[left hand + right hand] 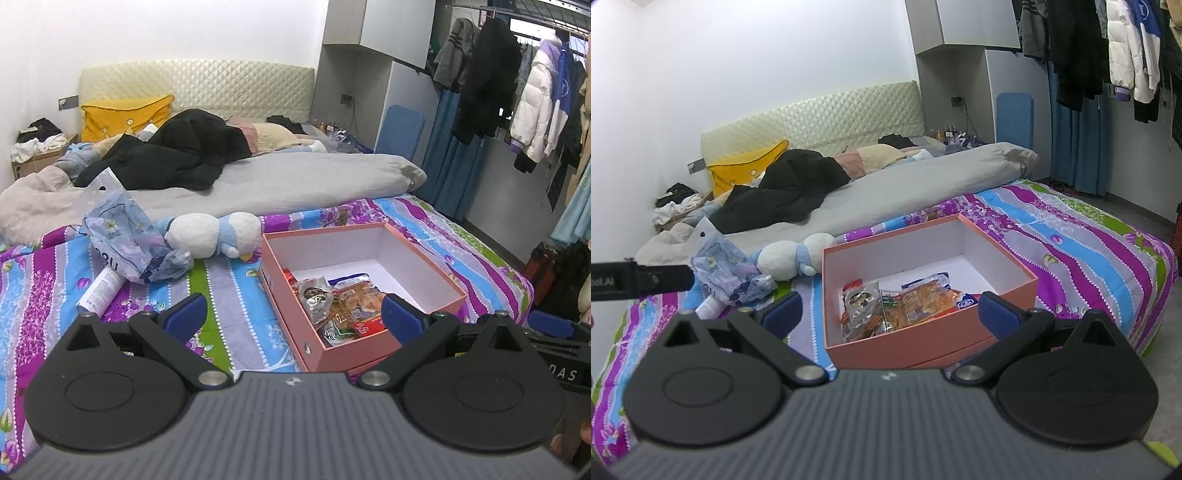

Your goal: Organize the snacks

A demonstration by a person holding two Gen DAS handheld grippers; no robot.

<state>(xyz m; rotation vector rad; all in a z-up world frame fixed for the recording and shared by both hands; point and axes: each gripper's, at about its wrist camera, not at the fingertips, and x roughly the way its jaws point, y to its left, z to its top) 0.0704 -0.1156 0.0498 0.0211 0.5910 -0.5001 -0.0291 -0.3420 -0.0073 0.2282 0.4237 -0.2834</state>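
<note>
Snacks (341,306) lie heaped in the near end of the pink box (424,306) on the bed (229,291). Both the left gripper (293,314) and the right gripper (890,310) hover near it, fingers spread wide, empty. A toy (212,234) and a bag (125,236) lie left of the box.

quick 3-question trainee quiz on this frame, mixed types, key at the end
1. True or false: the snack packets lie inside the pink box.
2. The left hand-held gripper is: A) open, holding nothing B) shut on a packet C) out of view.
3. Fill in: between the blue plastic bag and the pink box lies a plush ____.

Key:
1. True; they sit at the box's near end, the far end bare.
2. A; the right hand-held gripper is open too.
3. Toy.
</note>
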